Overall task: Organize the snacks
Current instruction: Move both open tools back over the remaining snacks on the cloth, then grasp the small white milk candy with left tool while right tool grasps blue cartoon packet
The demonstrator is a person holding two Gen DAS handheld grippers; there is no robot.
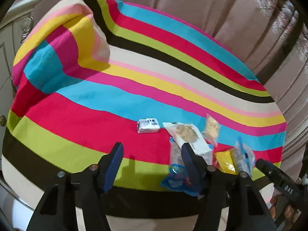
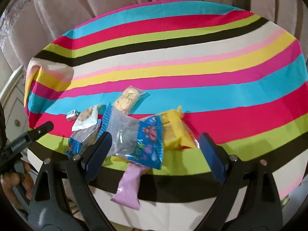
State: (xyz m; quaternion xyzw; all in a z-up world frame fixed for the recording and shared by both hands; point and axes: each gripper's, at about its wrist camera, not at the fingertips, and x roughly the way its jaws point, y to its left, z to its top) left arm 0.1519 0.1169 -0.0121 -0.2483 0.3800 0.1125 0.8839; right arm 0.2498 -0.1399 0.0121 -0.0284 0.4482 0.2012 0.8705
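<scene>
Several snack packs lie in a loose pile near the front edge of a striped bed [image 1: 77, 130]. In the left wrist view I see a small white box [image 1: 148, 128], a white cookie pack [image 1: 189, 134], a clear cracker pack [image 1: 212, 128], a yellow pack [image 1: 226, 161] and a blue-ended clear pack [image 1: 176, 175]. My left gripper [image 1: 152, 155] is open and empty, just left of the pile. In the right wrist view my right gripper [image 2: 155, 141] is open over a blue cartoon pack [image 2: 134, 140], beside the yellow pack [image 2: 174, 134], the cracker pack [image 2: 126, 101] and a pink pack [image 2: 129, 188] at the edge.
A striped pillow [image 1: 63, 44] lies at the far left of the bed. Beige curtains [image 1: 211, 5] hang behind it. A white cabinet [image 1: 11, 44] stands to the left. The other gripper's finger [image 1: 277, 175] shows at the right edge of the left wrist view.
</scene>
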